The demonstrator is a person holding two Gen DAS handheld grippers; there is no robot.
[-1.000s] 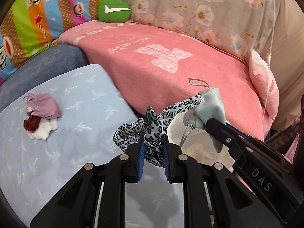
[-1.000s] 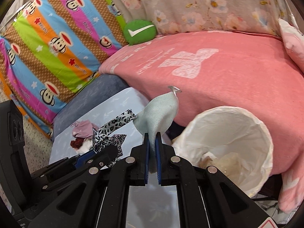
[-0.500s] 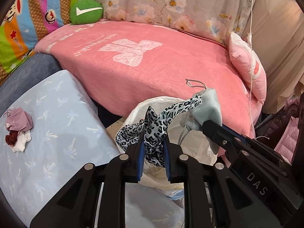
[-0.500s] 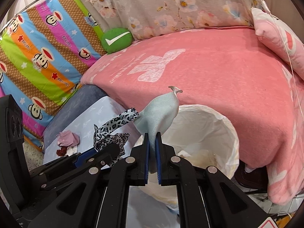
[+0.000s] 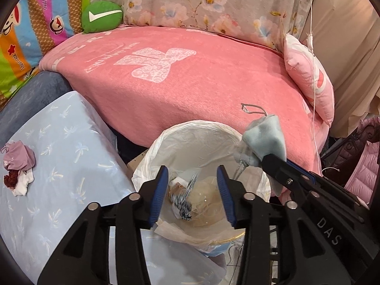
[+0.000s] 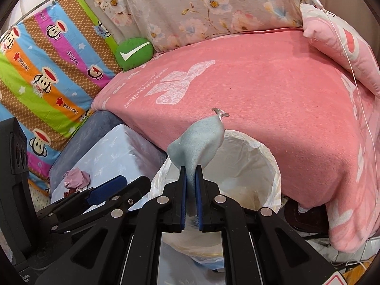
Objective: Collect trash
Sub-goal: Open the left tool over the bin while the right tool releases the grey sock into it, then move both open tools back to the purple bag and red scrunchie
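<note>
My left gripper is open and empty above the white-lined trash bin. The leopard-print cloth is blurred inside the bin, falling onto other trash. My right gripper is shut on a pale blue cloth over the bin's near rim. The same blue cloth and the right gripper show at the right of the left wrist view. A crumpled pink, red and white cloth pile lies on the light blue surface to the left.
A pink blanket covers the sofa behind the bin. A green cushion and a pink pillow sit on it. A white cord hangs at the right. A striped monkey-print sheet stands at the left.
My left gripper has opened and let go of the leopard-print cloth, which drops into the bin. Both grippers moved right, over the bin. The right gripper still holds the blue cloth.
</note>
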